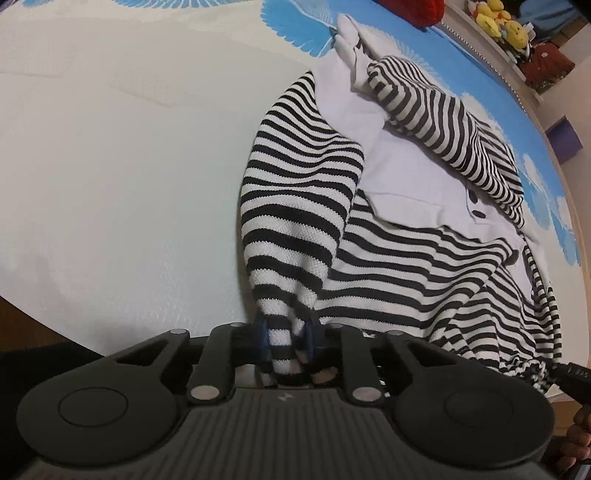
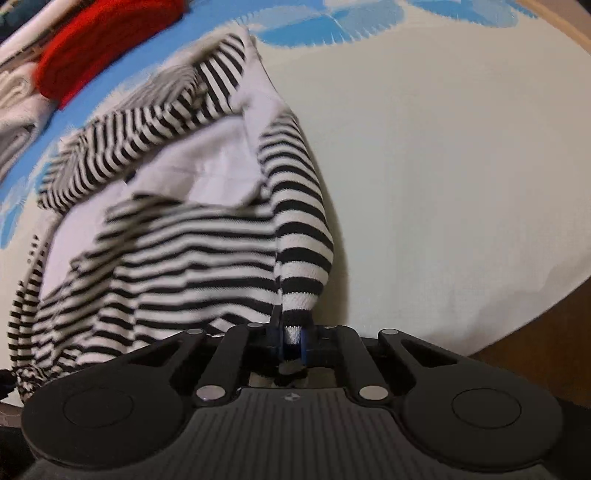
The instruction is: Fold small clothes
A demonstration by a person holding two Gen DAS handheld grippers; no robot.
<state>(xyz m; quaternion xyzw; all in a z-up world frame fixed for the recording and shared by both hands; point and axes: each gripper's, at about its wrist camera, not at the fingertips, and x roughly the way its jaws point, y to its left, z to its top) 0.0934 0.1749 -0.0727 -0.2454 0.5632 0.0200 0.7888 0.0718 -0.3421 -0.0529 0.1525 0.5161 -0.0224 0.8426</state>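
A small black-and-white striped garment (image 1: 406, 258) with a pale lilac shirt part (image 1: 417, 173) lies spread on a white and blue bed cover (image 1: 110, 166). My left gripper (image 1: 284, 339) is shut on a striped corner of it, lifted off the cover. My right gripper (image 2: 291, 336) is shut on another striped edge of the same garment (image 2: 184, 251), which shows blurred in the right wrist view. A striped sleeve (image 1: 424, 107) lies folded across the lilac part.
A red cloth (image 2: 103, 48) and folded white cloths (image 2: 18, 103) lie at the far side of the bed. Yellow plush toys (image 1: 502, 22) sit on a ledge beyond. The bed's edge and brown floor (image 2: 535, 332) are close to the right gripper.
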